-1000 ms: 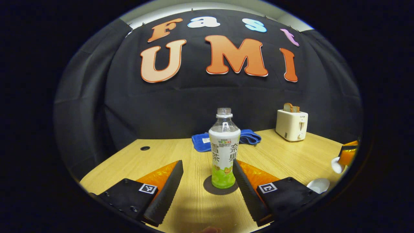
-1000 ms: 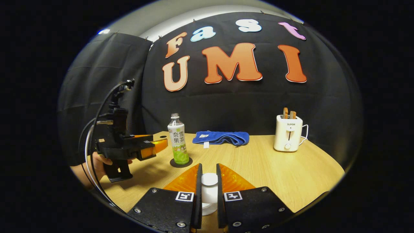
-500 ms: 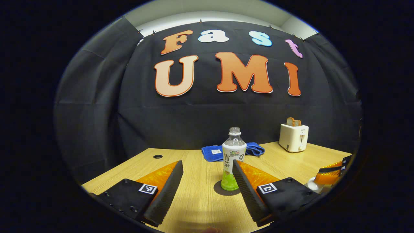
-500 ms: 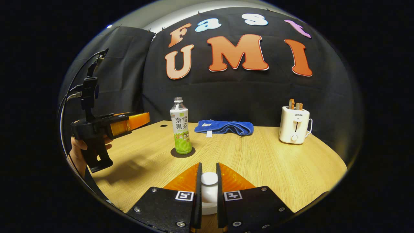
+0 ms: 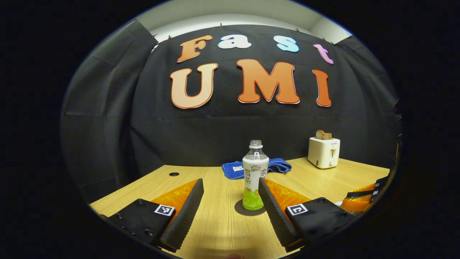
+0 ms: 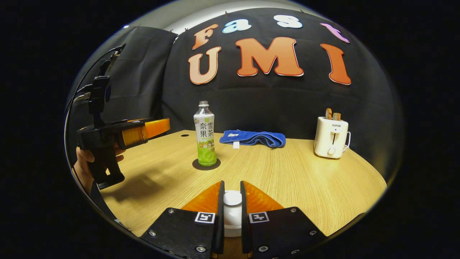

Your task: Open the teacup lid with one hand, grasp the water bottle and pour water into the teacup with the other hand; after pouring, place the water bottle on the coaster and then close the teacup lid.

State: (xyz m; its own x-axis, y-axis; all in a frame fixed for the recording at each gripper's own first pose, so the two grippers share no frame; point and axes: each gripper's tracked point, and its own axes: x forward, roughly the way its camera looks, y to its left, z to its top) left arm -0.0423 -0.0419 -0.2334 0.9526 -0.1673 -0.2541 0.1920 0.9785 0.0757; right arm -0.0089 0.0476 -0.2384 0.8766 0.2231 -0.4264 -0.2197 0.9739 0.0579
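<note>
Bottle (image 6: pixel 205 135) upright on coaster (image 6: pixel 206 164), left claw (image 5: pixel 230 196) spread

The pale wood-grain bench (image 6: pixel 294 180) looks smooth and matt. The clear plastic water bottle (image 6: pixel 205 135) is glossy, the folded blue cloth (image 6: pixel 253 138) soft, the cream plastic toaster (image 6: pixel 331 137) smooth.

teacup lid (image 6: pixel 232 212) mostly hidden between tongs, teacup unseen beneath
</note>
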